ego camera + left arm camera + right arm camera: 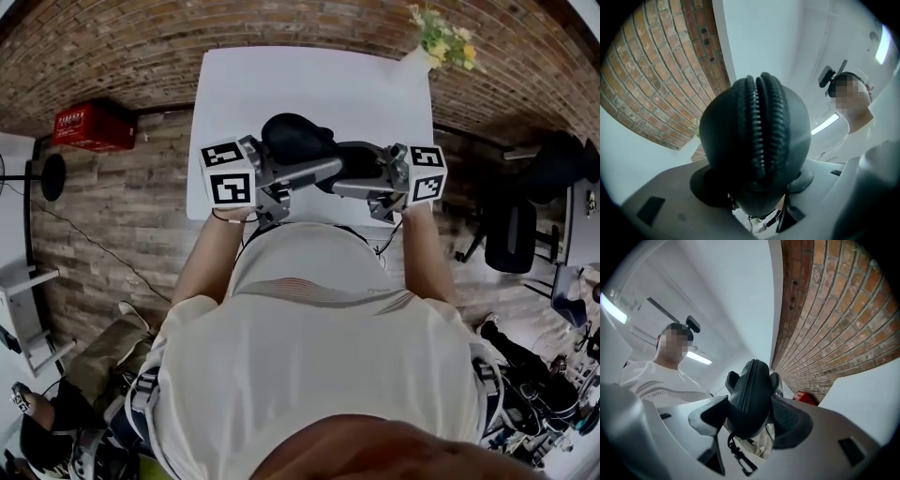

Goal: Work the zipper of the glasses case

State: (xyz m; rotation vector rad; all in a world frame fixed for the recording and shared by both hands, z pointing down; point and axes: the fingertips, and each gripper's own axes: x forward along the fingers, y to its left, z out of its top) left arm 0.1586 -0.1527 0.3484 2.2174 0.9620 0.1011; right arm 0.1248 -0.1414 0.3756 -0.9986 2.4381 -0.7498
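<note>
left gripper [757, 187] and right gripper [750, 420] each pinch an end of the glasses case [298, 141], held in the air by the table [309, 84]; the rounded ends could squirt out if either squeeze eases.

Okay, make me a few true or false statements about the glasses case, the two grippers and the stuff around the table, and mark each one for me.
1. The left gripper and the right gripper each have the black glasses case between their jaws. True.
2. The case gapes wide open with glasses showing. False: along the zipper its two halves lie together, and no glasses show.
3. A red crate stands on the floor to the left of the white table. True.
4. The flowers stand at the table's near left corner. False: they are at its far right corner.
</note>
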